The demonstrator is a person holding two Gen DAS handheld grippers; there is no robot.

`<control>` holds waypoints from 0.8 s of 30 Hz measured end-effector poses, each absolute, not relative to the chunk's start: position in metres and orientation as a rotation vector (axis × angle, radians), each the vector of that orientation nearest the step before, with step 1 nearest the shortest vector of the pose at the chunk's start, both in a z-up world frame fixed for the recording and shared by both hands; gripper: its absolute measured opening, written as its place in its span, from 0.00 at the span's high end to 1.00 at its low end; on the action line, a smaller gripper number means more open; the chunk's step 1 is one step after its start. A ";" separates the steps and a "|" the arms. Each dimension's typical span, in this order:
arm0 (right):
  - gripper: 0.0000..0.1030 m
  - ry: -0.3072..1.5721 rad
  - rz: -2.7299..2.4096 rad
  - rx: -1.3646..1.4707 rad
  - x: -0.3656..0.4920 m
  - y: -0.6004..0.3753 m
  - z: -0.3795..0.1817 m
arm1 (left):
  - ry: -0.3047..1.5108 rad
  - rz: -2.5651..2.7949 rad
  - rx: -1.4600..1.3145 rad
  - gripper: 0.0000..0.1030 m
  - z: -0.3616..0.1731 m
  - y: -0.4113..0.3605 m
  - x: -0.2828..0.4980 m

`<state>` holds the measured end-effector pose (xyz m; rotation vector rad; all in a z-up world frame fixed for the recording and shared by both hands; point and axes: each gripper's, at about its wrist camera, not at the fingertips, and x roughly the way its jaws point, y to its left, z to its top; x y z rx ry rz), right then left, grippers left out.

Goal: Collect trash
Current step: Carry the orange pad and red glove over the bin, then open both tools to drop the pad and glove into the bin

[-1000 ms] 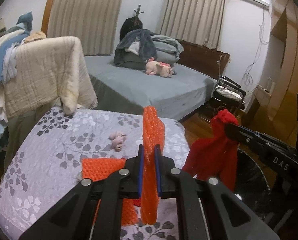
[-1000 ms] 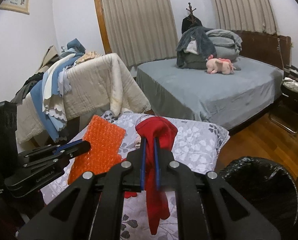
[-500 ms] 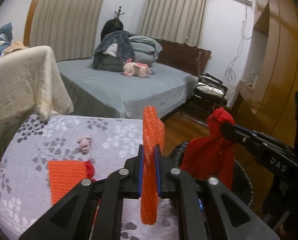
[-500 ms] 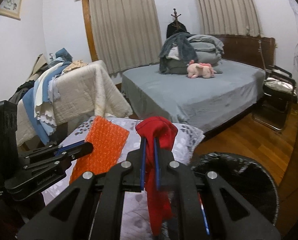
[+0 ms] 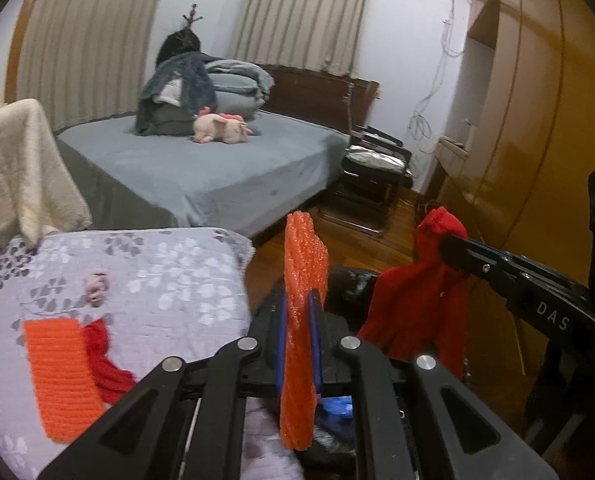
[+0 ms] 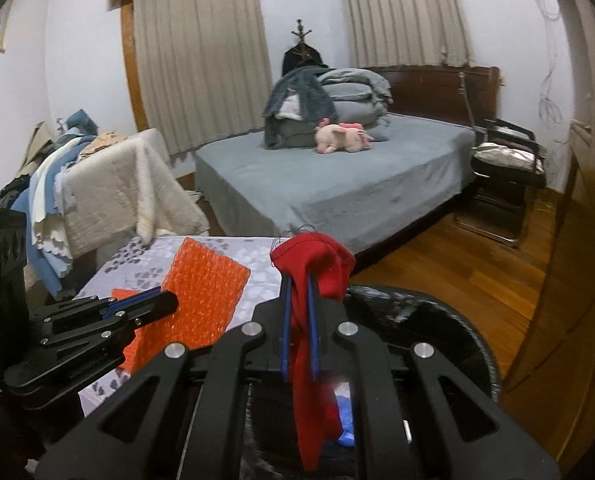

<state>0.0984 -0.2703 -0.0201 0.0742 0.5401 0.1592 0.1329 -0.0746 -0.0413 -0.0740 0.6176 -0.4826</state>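
Note:
My left gripper is shut on an orange bubble-wrap sheet, held upright at the right edge of the floral-covered table, over the near rim of the black-bagged trash bin. My right gripper is shut on a red cloth that hangs down over the bin. In the right wrist view the left gripper with its orange sheet is to the left. In the left wrist view the right gripper with the red cloth is to the right. Something blue lies inside the bin.
On the table lie another orange sheet, a red scrap and a small pink wad. A grey bed with a pink plush toy stands behind. A blanket-draped pile is at left, a chair and wooden wardrobe at right.
Both grippers have swung right, from above the table to over the black bin, each still holding its item. The table's trash has slid left in view.

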 end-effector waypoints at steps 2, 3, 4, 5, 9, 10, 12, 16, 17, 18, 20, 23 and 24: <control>0.93 0.546 0.135 0.076 0.095 -0.281 -0.023 | 0.623 -0.503 -0.069 0.90 -0.044 -0.085 0.134; 0.93 0.549 0.127 0.077 0.094 -0.284 -0.025 | 0.628 -0.515 -0.068 0.90 -0.045 -0.092 0.135; 0.93 0.555 0.114 0.077 0.093 -0.291 -0.028 | 0.633 -0.526 -0.066 0.90 -0.047 -0.097 0.136; 0.93 0.560 0.104 0.077 0.093 -0.294 -0.030 | 0.640 -0.538 -0.063 0.90 -0.049 -0.104 0.137; 0.93 0.576 0.072 0.082 0.091 -0.307 -0.038 | 0.654 -0.566 -0.046 0.90 -0.056 -0.125 0.141; 0.93 0.582 0.062 0.083 0.091 -0.311 -0.041 | 0.657 -0.572 -0.040 0.90 -0.059 -0.130 0.142; 0.93 0.591 0.049 0.088 0.091 -0.316 -0.046 | 0.661 -0.581 -0.028 0.90 -0.063 -0.140 0.144; 0.92 0.613 0.030 0.092 0.093 -0.325 -0.055 | 0.670 -0.603 -0.016 0.90 -0.070 -0.156 0.150; 0.90 0.619 0.024 0.094 0.094 -0.326 -0.057 | 0.672 -0.606 -0.012 0.90 -0.072 -0.159 0.151; 0.90 0.625 0.018 0.098 0.094 -0.329 -0.060 | 0.676 -0.614 -0.008 0.90 -0.074 -0.163 0.152; 0.90 0.635 0.011 0.100 0.094 -0.330 -0.064 | 0.684 -0.623 -0.003 0.90 -0.077 -0.168 0.154; 0.80 0.655 -0.009 0.098 0.093 -0.334 -0.072 | 0.702 -0.638 -0.001 0.82 -0.082 -0.175 0.157; 0.74 0.657 -0.016 0.098 0.093 -0.335 -0.073 | 0.708 -0.641 -0.003 0.76 -0.083 -0.176 0.158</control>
